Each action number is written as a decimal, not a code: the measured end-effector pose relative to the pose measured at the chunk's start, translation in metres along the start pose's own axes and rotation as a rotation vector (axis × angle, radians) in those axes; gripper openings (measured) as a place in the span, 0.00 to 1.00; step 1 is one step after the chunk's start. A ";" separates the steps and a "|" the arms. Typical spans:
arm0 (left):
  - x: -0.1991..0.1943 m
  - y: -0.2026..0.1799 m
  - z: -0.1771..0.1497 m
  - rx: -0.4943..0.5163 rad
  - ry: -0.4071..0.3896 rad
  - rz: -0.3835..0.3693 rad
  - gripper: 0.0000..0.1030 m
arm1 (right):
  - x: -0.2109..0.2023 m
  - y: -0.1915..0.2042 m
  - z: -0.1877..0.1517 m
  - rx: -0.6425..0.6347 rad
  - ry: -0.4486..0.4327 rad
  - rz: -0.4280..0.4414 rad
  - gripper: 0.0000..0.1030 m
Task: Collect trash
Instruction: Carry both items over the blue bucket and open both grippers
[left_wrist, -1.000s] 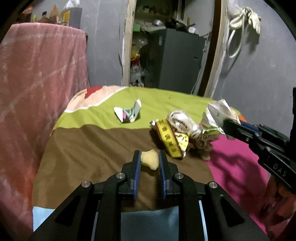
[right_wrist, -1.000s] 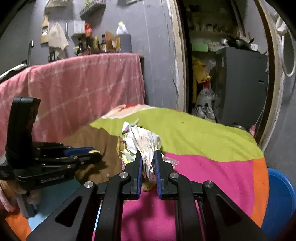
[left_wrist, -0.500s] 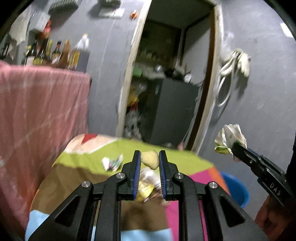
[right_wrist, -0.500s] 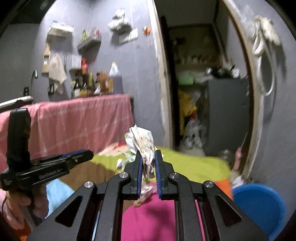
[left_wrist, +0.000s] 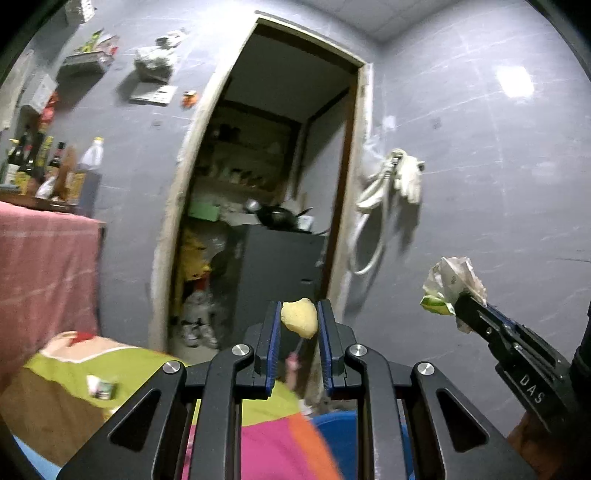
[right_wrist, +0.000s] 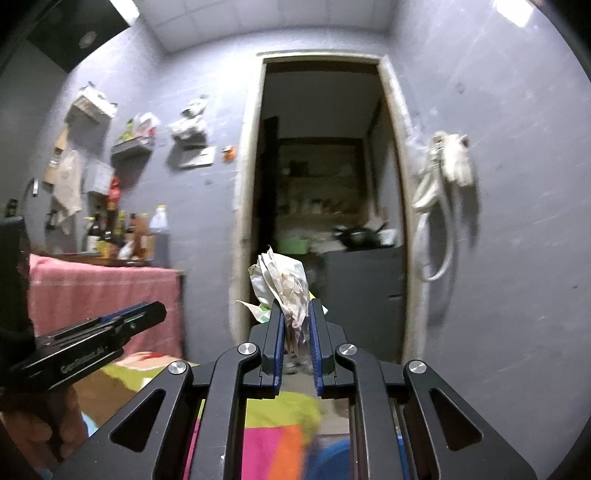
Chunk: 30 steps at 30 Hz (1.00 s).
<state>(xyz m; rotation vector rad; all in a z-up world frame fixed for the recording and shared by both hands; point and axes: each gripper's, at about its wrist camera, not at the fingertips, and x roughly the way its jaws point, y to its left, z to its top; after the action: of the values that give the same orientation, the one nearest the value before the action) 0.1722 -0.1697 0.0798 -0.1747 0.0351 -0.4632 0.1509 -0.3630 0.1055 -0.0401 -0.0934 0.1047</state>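
Bottles (left_wrist: 44, 162) on draped counter (left_wrist: 44, 266) left of doorway (left_wrist: 266, 206); folded wrapper (left_wrist: 100, 386) on bedspread (left_wrist: 140, 365) below.

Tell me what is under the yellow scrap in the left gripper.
Beneath the yellow scrap, past the left gripper, a blue bin sits beside the colourful bedspread. The bin's inside is hidden by the gripper.

Blue bin (left_wrist: 336, 428) mostly hidden behind the fingers (left_wrist: 273, 347).

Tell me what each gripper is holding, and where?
Left gripper pinches a small yellow scrap by its sides. Right gripper pinches a crumpled paper wrapper near its bottom.
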 end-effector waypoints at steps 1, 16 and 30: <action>0.005 -0.006 0.000 -0.001 0.000 -0.011 0.15 | -0.001 -0.009 -0.001 -0.002 -0.001 -0.019 0.10; 0.124 -0.054 -0.067 -0.067 0.371 -0.088 0.15 | 0.024 -0.107 -0.069 0.132 0.224 -0.162 0.11; 0.159 -0.058 -0.115 -0.086 0.544 -0.090 0.16 | 0.046 -0.128 -0.107 0.194 0.389 -0.169 0.17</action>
<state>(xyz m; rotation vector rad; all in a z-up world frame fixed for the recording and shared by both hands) 0.2805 -0.3099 -0.0220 -0.1308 0.5828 -0.5890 0.2202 -0.4894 0.0087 0.1409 0.3020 -0.0646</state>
